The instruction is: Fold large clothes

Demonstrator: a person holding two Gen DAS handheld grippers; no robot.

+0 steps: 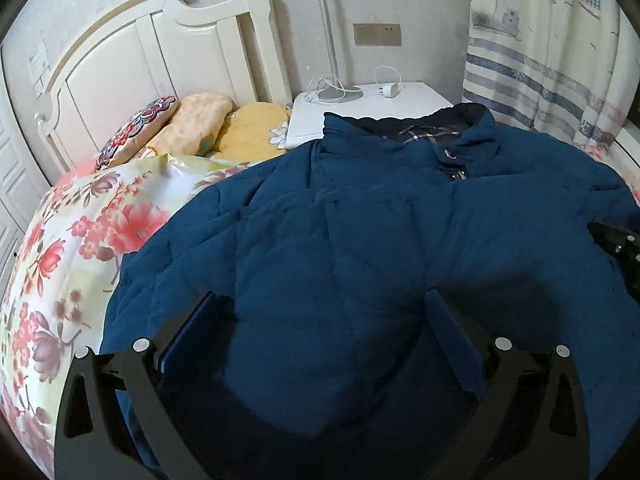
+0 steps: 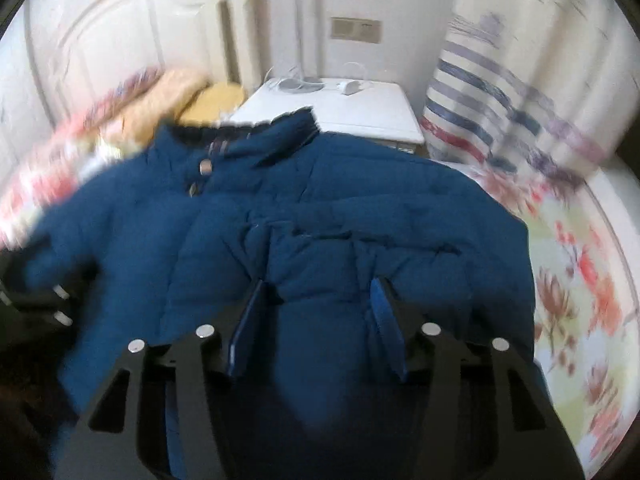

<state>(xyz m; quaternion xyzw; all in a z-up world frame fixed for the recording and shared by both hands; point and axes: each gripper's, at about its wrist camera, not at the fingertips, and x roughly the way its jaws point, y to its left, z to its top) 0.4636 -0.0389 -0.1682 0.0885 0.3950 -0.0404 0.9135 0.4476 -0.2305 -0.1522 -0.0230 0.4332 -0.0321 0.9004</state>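
- Blue-padded left tongs point(image 1: 332, 320) spread wide over the lower front of the jacket point(image 1: 360, 248), nothing pinched between the fingers point(image 1: 452, 332).
- Right tongs point(image 2: 318, 300) about half open, a puffy ridge of the jacket point(image 2: 320, 216) bulging up between the pads; actual grip impossible to tell through the blur.
- Right tongs also glimpsed as black hardware at the right edge of the left view point(image 1: 624, 244).
- Dark blue padded jacket front-up on the flowered bedspread point(image 1: 80, 232), collar point(image 1: 424, 126) toward the white nightstand point(image 1: 416, 98), snap buttons visible below it.
- Pillows point(image 1: 192, 128) against the white headboard point(image 1: 132, 52).
- Lamp point(image 1: 330, 60) and charger point(image 1: 390, 90) on the nightstand.
- Striped curtain point(image 1: 552, 60) at right.
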